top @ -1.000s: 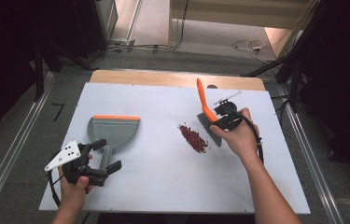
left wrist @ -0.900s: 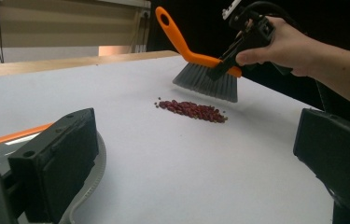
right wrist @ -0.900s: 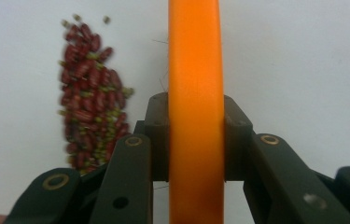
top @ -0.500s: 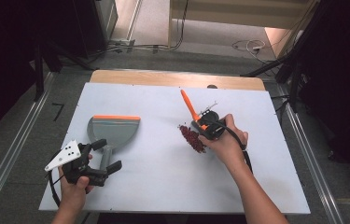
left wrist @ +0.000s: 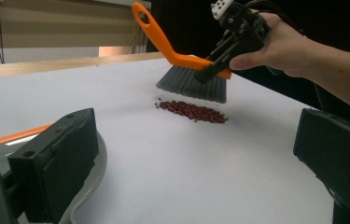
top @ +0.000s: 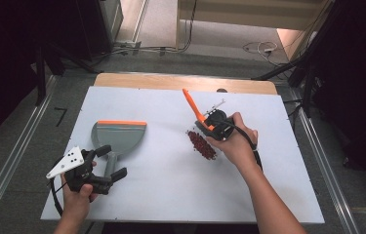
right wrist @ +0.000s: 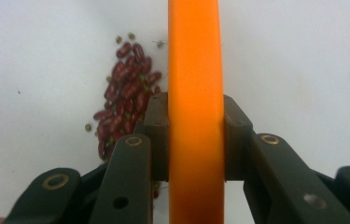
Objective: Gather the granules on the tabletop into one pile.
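A pile of red beans [top: 201,145] lies right of the middle of the white table [top: 171,195]. My right gripper [top: 211,127] is shut on the orange handle of a brush [top: 191,103]; the grey bristles [left wrist: 191,85] hover just above the far edge of the beans [left wrist: 192,111]. In the right gripper view the jaws clamp the orange handle [right wrist: 195,70], with the beans [right wrist: 123,98] to its left. A grey dustpan [top: 119,135] with an orange rim lies at the left. My left gripper [top: 112,162] stands open astride the dustpan's handle, jaws wide apart.
A wooden strip [top: 185,83] runs along the table's far edge. Metal floor rails [top: 5,180] flank the table on both sides. Cables [top: 261,47] lie on the floor beyond it. Bare white surface stretches between the dustpan and the beans.
My right gripper has carried the brush left and nearer to me, onto the bean pile, the handle leaning further left. The left gripper and dustpan have stayed put.
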`<state>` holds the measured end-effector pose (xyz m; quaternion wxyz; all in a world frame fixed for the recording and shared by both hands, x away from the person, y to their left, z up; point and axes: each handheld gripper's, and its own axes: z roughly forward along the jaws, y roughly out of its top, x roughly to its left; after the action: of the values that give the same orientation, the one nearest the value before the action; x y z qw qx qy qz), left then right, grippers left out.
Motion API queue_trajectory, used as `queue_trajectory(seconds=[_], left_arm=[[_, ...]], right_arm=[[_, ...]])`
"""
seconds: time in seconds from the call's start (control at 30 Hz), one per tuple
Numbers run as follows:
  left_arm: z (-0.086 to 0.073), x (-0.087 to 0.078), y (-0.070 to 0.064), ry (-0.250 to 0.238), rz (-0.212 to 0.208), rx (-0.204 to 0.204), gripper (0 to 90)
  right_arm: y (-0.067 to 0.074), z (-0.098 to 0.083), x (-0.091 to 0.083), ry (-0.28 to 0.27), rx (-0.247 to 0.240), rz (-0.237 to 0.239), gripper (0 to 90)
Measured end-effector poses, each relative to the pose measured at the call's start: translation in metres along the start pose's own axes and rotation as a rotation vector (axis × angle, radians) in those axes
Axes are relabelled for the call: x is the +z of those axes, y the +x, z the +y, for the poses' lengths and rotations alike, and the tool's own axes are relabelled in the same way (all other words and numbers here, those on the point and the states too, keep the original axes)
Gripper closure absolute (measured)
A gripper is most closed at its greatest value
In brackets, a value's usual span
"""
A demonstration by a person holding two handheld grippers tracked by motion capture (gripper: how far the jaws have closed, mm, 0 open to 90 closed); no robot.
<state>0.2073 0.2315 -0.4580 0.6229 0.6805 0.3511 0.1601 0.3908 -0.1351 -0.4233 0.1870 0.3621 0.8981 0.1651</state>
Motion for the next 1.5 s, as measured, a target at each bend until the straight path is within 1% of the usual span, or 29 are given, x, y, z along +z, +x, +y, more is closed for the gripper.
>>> queue_trajectory(seconds=[0.03,0.07,0.1,0.13,0.17,0.2,0.23,0.3,0.33,0.37,0.4,0.47,0.53,0.57,0.6,0.63,0.67,0.7,0.73,0.8,1.0,1.03,1.13,1.2,1.3,1.4,1.43,1.47,1.5], left_arm=[[0.0,0.0,0.0,0.001,-0.001,0.002,1.0],[0.0,0.0,0.0,0.003,-0.001,0.003,1.0],[0.0,0.0,0.0,0.002,-0.001,0.002,1.0],[0.0,0.0,0.0,0.001,-0.001,0.001,1.0],[0.0,-0.001,0.0,0.002,0.0,0.0,1.0],[-0.001,-0.001,0.001,0.002,0.002,0.0,1.0],[-0.001,-0.001,0.001,0.001,0.001,-0.001,1.0],[-0.001,-0.002,0.002,0.0,0.004,-0.003,1.0],[-0.001,-0.002,0.002,0.0,0.004,-0.003,1.0],[-0.001,-0.003,0.002,-0.002,0.005,-0.004,1.0],[-0.001,-0.003,0.003,-0.002,0.007,-0.006,1.0],[-0.001,-0.003,0.003,-0.001,0.007,-0.005,1.0],[-0.001,-0.002,0.003,0.001,0.005,-0.006,1.0],[-0.001,-0.002,0.003,0.001,0.004,-0.005,1.0],[-0.001,-0.002,0.003,0.0,0.003,-0.005,1.0],[-0.001,-0.001,0.002,0.0,0.003,-0.004,1.0],[-0.001,-0.001,0.002,0.001,0.003,-0.003,1.0],[-0.001,-0.001,0.001,0.001,0.002,-0.001,1.0],[-0.001,-0.001,0.001,0.003,0.003,-0.001,1.0],[-0.001,-0.001,0.001,0.003,0.004,-0.001,1.0],[-0.001,0.0,0.0,0.003,0.004,-0.004,1.0],[-0.001,0.0,0.001,0.003,0.004,-0.003,1.0],[-0.001,0.0,0.001,0.003,0.004,-0.002,1.0],[-0.001,-0.001,0.001,0.004,0.003,-0.002,1.0],[-0.001,-0.001,0.002,0.003,0.003,-0.001,1.0],[-0.001,-0.001,0.001,0.002,0.002,-0.002,1.0],[-0.001,-0.001,0.001,0.002,0.003,-0.002,1.0],[-0.001,-0.001,0.001,0.003,0.003,-0.001,1.0],[-0.001,-0.001,0.001,0.004,0.004,-0.001,1.0]], right_arm=[[0.0,0.004,0.003,-0.007,-0.037,0.002,68.1],[0.0,0.006,0.005,-0.021,-0.095,-0.004,68.0],[-0.001,0.007,0.009,-0.052,-0.205,-0.023,68.0],[-0.001,0.009,0.012,-0.074,-0.277,-0.039,68.0],[-0.002,0.012,0.017,-0.081,-0.318,-0.032,68.0],[-0.004,0.014,0.02,-0.073,-0.333,-0.028,68.1],[-0.005,0.015,0.024,-0.084,-0.355,-0.026,68.1],[-0.008,0.016,0.03,-0.095,-0.416,-0.03,68.1],[-0.009,0.016,0.032,-0.097,-0.426,-0.029,68.1],[-0.009,0.015,0.034,-0.097,-0.444,-0.01,68.0],[-0.009,0.015,0.034,-0.111,-0.447,0.005,68.1],[-0.006,0.013,0.033,-0.098,-0.463,-0.001,68.1],[-0.005,0.011,0.03,-0.094,-0.492,0.02,68.1],[-0.004,0.009,0.028,-0.091,-0.496,0.031,68.1],[-0.002,0.007,0.027,-0.092,-0.494,0.032,68.1],[-0.003,0.005,0.025,-0.088,-0.512,0.041,68.1],[-0.002,0.003,0.024,-0.089,-0.508,0.048,68.1],[-0.002,0.002,0.023,-0.086,-0.519,0.054,68.1],[-0.001,0.0,0.022,-0.09,-0.512,0.055,68.1],[-0.002,-0.002,0.019,-0.091,-0.525,0.055,68.1],[-0.007,-0.002,0.014,-0.131,-0.5,0.053,68.0],[-0.007,-0.002,0.013,-0.134,-0.488,0.05,68.0],[-0.008,-0.002,0.014,-0.133,-0.489,0.042,68.0],[-0.008,-0.003,0.014,-0.125,-0.469,0.035,68.0],[-0.01,-0.007,0.011,-0.133,-0.426,0.036,68.0],[-0.012,-0.012,0.005,-0.142,-0.394,0.054,68.0],[-0.012,-0.014,0.003,-0.139,-0.379,0.057,68.0],[-0.012,-0.016,0.0,-0.141,-0.353,0.056,68.0],[-0.013,-0.019,-0.003,-0.135,-0.327,0.064,68.0]])
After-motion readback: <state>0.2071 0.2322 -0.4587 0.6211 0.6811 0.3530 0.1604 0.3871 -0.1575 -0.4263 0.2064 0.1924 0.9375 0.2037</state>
